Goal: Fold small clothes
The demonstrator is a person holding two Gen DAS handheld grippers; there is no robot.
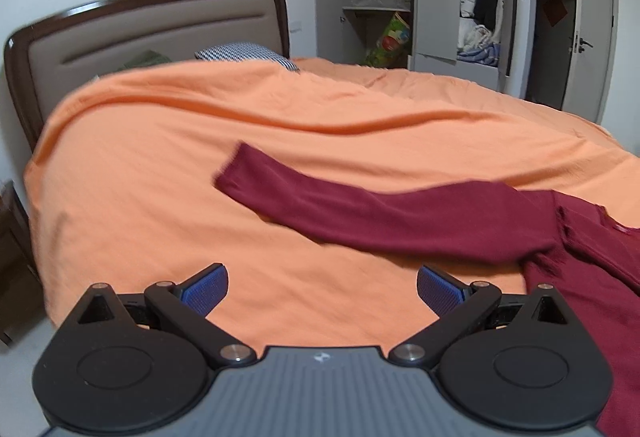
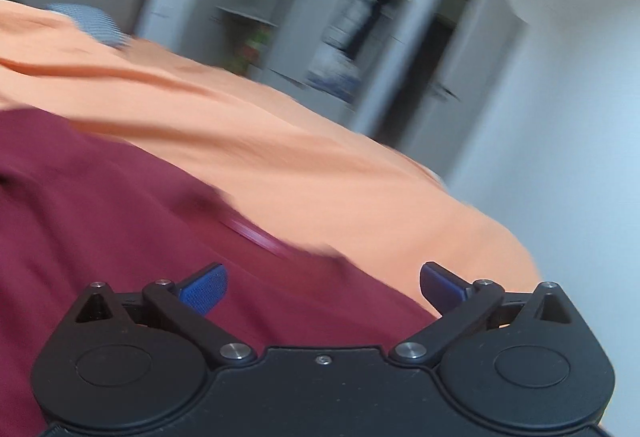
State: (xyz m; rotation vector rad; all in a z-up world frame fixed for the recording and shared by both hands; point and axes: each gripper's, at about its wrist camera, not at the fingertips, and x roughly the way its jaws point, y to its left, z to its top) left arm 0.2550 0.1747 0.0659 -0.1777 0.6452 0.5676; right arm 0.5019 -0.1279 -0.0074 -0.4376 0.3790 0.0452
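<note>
sweater [image 1: 420,221] dark red | bedspread [image 1: 160,165] orange | pillow [image 1: 248,55] blue-white check

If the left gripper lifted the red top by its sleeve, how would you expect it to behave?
The sleeve lies flat and limp on the orange sheet, so the red top would probably droop and trail. It looks thin, likely light. Its soft folds suggest it may bunch between the pads.

Open bed ahead of you, one garment lying across the near right.

Your left tool [image 1: 322,291], pads spread wide, faces bare orange bedspread [image 1: 160,173] with nothing on it as far as the headboard [image 1: 152,25] and the patterned pillow [image 1: 248,53]. The dark red top [image 1: 440,225] stretches a sleeve across the middle and fills the right. Your right tool [image 2: 323,289], also spread wide, sits over that top [image 2: 100,217], with clear spread beyond it toward the blurred wardrobe [image 2: 352,37].
</note>
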